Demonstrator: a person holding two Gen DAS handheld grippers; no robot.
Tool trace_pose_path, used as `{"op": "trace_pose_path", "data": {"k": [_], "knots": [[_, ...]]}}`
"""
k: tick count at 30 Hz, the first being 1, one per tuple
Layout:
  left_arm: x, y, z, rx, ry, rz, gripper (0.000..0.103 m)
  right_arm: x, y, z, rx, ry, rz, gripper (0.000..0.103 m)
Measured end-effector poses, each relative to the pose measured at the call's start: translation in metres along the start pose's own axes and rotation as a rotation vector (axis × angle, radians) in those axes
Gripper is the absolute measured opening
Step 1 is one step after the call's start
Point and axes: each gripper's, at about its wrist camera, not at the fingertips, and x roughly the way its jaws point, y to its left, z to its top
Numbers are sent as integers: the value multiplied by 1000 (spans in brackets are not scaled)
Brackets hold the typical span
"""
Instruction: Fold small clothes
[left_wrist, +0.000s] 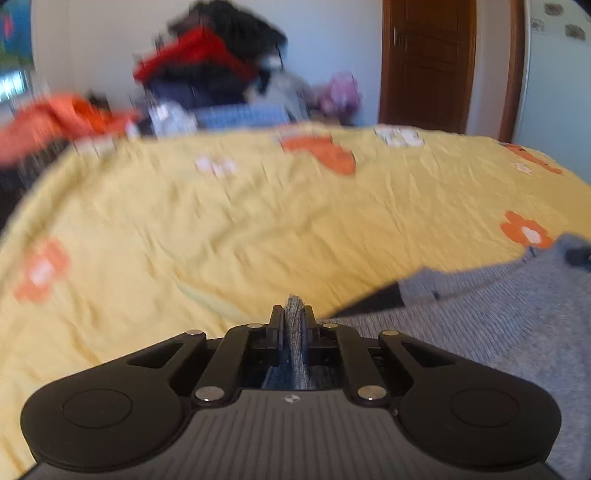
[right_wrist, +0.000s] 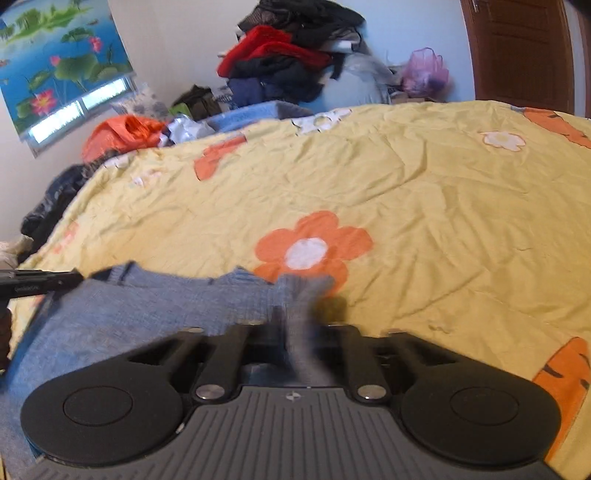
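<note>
I have a small grey-blue knitted garment (right_wrist: 122, 317) pinched at two places: my left gripper (left_wrist: 294, 317) has its jaws closed on a bunched fold of the knit, and my right gripper (right_wrist: 295, 325) likewise clamps a gathered edge of the same cloth. The garment lies near the front edge of the bed, on the yellow cotton bedspread printed with orange and white flowers (right_wrist: 424, 221), and spans the stretch between my two grips. Its long axis seems to run along that front edge, from one grip to the other; which end is the neck and which the hem I cannot tell, since both views are smeared by motion. The danger I see is in the grips themselves: each holds a thick wad and not a clean single edge, so a quick swing could let a layer slip out, or the fold could land crooked and bunched. Pulling my hands too far apart would stretch the knit; too near, and the middle sags and creases against the bedspread.
</note>
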Motion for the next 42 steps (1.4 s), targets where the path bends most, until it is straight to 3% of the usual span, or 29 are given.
{"op": "trace_pose_path", "data": {"k": [1,3,5,7,9,10,11,13,14,15,16,17,18,20,23,24,26,29,31,34,36,39,42], "knots": [[-6,3,3,1,-38,8,8,-7,1,1,-6,-43,-6,12],[3,13,5,-24,0,45,8,-21,-4,6,10,-126,-12,11],[21,22,-5,-51,77,84,8,-13,-17,4,50,-88,-40,11],[20,24,-14,-52,62,97,11,-1,-21,-3,68,-29,-46,12],[9,23,-13,-61,52,135,14,-10,-19,-5,82,-56,-56,32],[2,24,-11,-74,54,165,15,-19,-17,-3,84,-83,-77,48],[-8,23,-8,-87,42,198,18,-31,-15,-2,80,-126,-97,53],[-35,17,-1,-146,-27,254,38,-57,-9,4,70,-204,-118,53],[-46,12,2,-188,-76,237,74,-69,-3,6,70,-236,-99,53],[-53,4,5,-229,-129,197,103,-75,5,7,71,-257,-70,54],[-55,-6,6,-249,-172,156,103,-74,17,9,62,-252,-48,61],[-49,-21,10,-237,-173,123,103,-66,30,10,40,-228,-33,71],[-36,-36,15,-210,-141,105,103,-52,41,11,14,-194,-27,74],[-7,-55,15,-170,-68,91,103,-19,59,7,-50,-135,-43,75],[38,-56,-4,-121,94,113,103,23,63,-6,-107,-47,-167,75],[39,-43,-8,-167,78,60,103,28,60,-11,-127,-31,-203,75],[43,-26,-8,-179,97,95,103,21,51,-17,-144,-45,-195,77],[44,-21,-8,-174,97,97,103,17,32,-14,-84,-49,-204,82],[41,-26,-9,-165,95,113,103,21,36,-13,-117,-25,-200,91],[26,-31,-8,-164,103,164,103,18,49,-14,-137,-17,-242,86],[-2,-42,-13,-138,83,190,103,-8,59,-17,-95,-63,-215,85],[-38,-57,-31,-151,54,106,103,-41,82,-32,-113,-121,-97,96],[-39,-66,-48,-171,97,67,103,-36,102,-50,-203,-64,-108,97]]}}
